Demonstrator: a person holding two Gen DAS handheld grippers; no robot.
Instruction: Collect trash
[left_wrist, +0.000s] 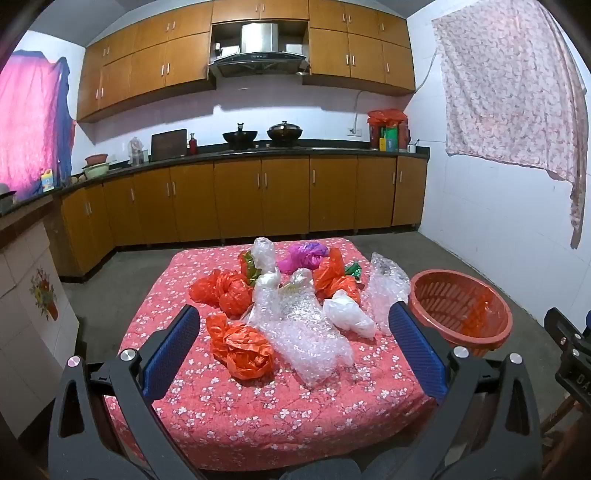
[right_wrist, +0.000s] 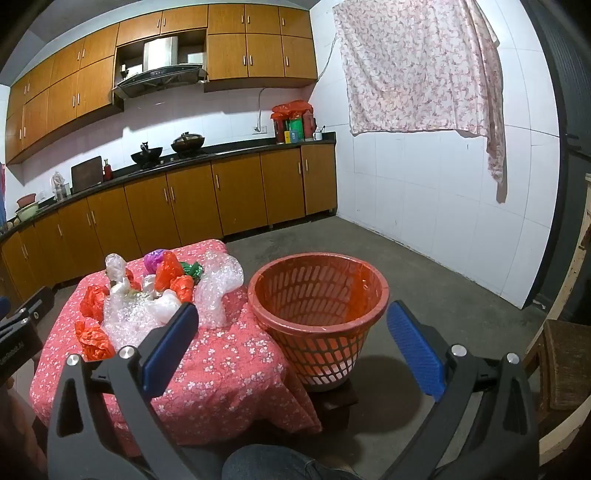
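A heap of trash lies on the low table with the red floral cloth (left_wrist: 258, 413): crumpled orange bags (left_wrist: 242, 349), a long sheet of bubble wrap (left_wrist: 306, 332), a white bag (left_wrist: 349, 315), a purple bag (left_wrist: 301, 254) and a bit of green foil (left_wrist: 352, 268). My left gripper (left_wrist: 293, 310) hovers open over the table's near side, nothing between its blue pads (left_wrist: 173, 350). The orange slatted basket (right_wrist: 317, 295) stands right of the table, empty as far as I see. My right gripper (right_wrist: 291, 308) is open just before the basket, apart from it.
Brown kitchen cabinets (left_wrist: 258, 195) and a dark counter with pots run along the far wall. The basket rests on a small dark stool (right_wrist: 334, 400). A wooden chair (right_wrist: 561, 362) stands at the right. Bare concrete floor (right_wrist: 424, 280) surrounds the table. A person's knee (right_wrist: 266, 461) shows below.
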